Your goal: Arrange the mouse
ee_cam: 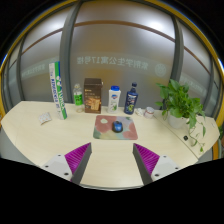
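Gripper view | your gripper (pixel 110 160) hangs above the near edge of the pale table (pixel 30 130), fingers spread wide, nothing between them | blue mouse (pixel 117 127) sits on a patterned mouse pad (pixel 104 128) well beyond the fingertips | behind it: brown box (pixel 92 95), bottles, tall green-white tube (pixel 58 88) | potted plant (pixel 181 100) off to your right

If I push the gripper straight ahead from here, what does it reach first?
Probably the dark blue computer mouse on the small patterned mouse mat, lying beyond the open gripper across bare light wooden table. The bottles and box stand farther back; depth is hard to judge.
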